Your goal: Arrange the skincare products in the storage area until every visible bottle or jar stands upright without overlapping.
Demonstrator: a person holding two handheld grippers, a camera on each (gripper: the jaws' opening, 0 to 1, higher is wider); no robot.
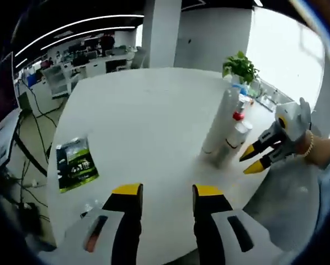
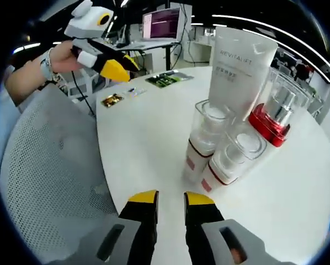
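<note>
table: white round table [image 1: 148,127], fills mid frame in the left gripper view; lower right half of the right gripper view [image 2: 148,127].
products: tight cluster at right of centre in the left gripper view, centre right in the right gripper view. tall white tube [image 2: 241,66] stands cap-down at the back; two small clear-capped bottles [image 2: 209,144] in front of it, touching or nearly so; red-based jar [image 2: 274,118] just to the right. all look upright, none lying on another.
tube in left view: tall pale shape [image 1: 222,118], bottles at its foot too small to sort.
left gripper: [image 1: 166,193] jaws rise from bottom centre, moderately apart, nothing between them, over bare table well left of the cluster. also seen upper left in the right gripper view [image 2: 120,67], held off the table edge by a hand [image 2: 63,58]; tips there look close together.
right gripper: [image 2: 169,200] jaws narrow gap, empty, pointed at the two bottles, near but not touching. in the left gripper view [image 1: 254,160] it comes in from the right beside the cluster.
why: right lined up on the cluster, probably to space out or check the bottles; left parked clear so it does not knock anything.
other: green packet [image 1: 75,164] flat at left; plant [image 1: 239,66] behind cluster; mesh chair [image 2: 49,182] at left.
progress: judged close to done; spacing may need a nudge.
</note>
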